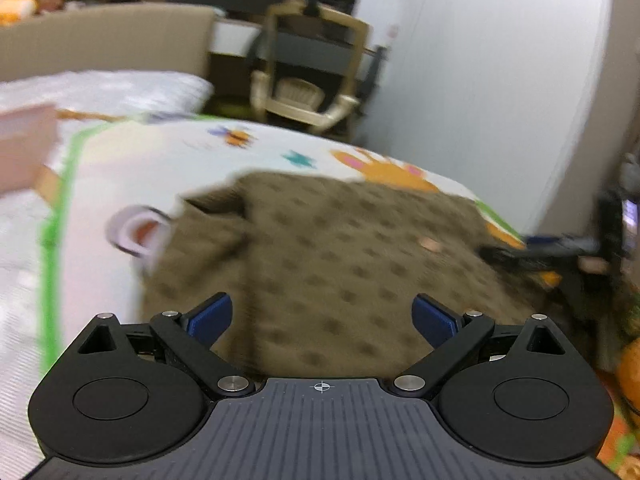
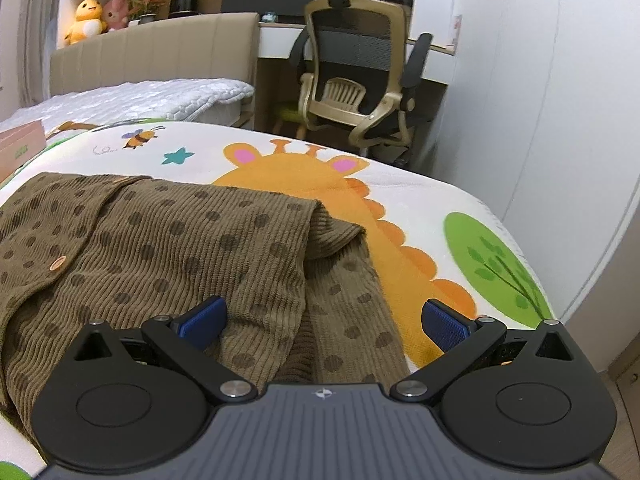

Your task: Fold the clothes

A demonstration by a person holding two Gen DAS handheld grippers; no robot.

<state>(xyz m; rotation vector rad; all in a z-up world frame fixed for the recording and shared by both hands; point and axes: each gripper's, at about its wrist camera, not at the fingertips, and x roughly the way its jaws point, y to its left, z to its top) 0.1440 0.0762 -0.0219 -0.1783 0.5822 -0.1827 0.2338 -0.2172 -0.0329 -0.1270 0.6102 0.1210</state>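
Cardigan (image 2: 168, 248) on cartoon mat (image 2: 440, 200), chair (image 2: 356, 76) beyond.

A: How does the left gripper (image 1: 322, 314) stand?
B: Its 2 blue fingers (image 1: 210, 316) are spread wide, nothing between them.
A: And the right gripper (image 2: 324, 320)?
B: The same: jaws wide apart, both blue pads (image 2: 446, 326) bare, gripping nothing.

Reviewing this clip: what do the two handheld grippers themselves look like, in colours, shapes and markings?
Both look identical. The left gripper and right gripper have matte black bodies with two round discs, black linkage arms with silver pivot pins, and blue ribbed finger pads. A ribbed grey centre plate carries a small white crosshair mark. No cables or sleeves show.
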